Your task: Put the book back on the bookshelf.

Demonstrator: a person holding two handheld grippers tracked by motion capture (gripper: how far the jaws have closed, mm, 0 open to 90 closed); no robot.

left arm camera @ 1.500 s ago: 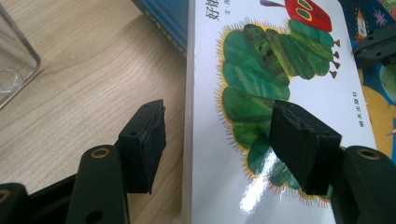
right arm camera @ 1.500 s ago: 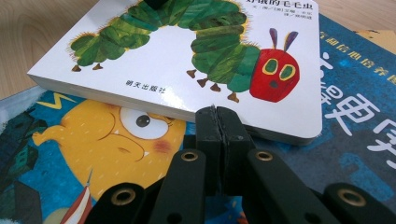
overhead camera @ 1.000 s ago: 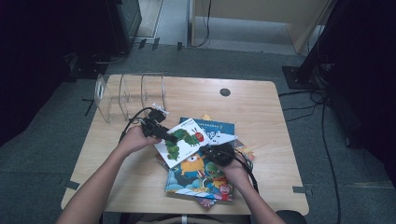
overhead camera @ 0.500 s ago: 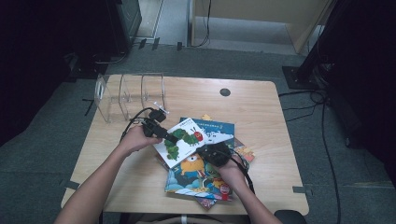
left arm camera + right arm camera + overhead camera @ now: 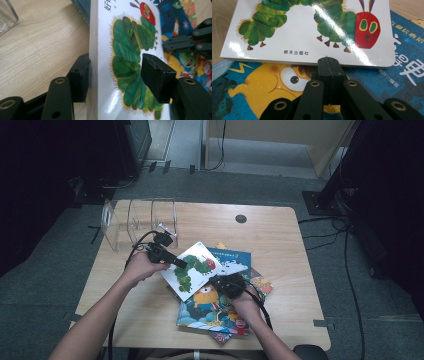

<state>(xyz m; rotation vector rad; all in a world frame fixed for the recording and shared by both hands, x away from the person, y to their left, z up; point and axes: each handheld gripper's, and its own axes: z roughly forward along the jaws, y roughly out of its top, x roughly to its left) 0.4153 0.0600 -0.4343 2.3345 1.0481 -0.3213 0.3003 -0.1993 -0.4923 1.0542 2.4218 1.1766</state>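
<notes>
High view first: my left gripper (image 5: 172,261) has the white board book with the green caterpillar on its cover (image 5: 192,270) by its spine edge, at about nine o'clock on the book, and that edge now stands higher off the pile than it did a second ago, so the book tilts up toward the clear acrylic file rack (image 5: 137,222) at eleven o'clock. Left gripper view shows why: the jaws have just been closing around the caterpillar book (image 5: 125,50), one pad against the spine side, the other over the cover, standing partly apart at the book's thickness. I judge the grip as taken but fresh. My right gripper (image 5: 329,65), jaws pressed fully together and holding nothing, sits at the book's lower long edge, its tip on the blue picture book with the yellow monster (image 5: 264,82) underneath. To me that means the lift off the stack has begun, and the rack looks like the destination.
</notes>
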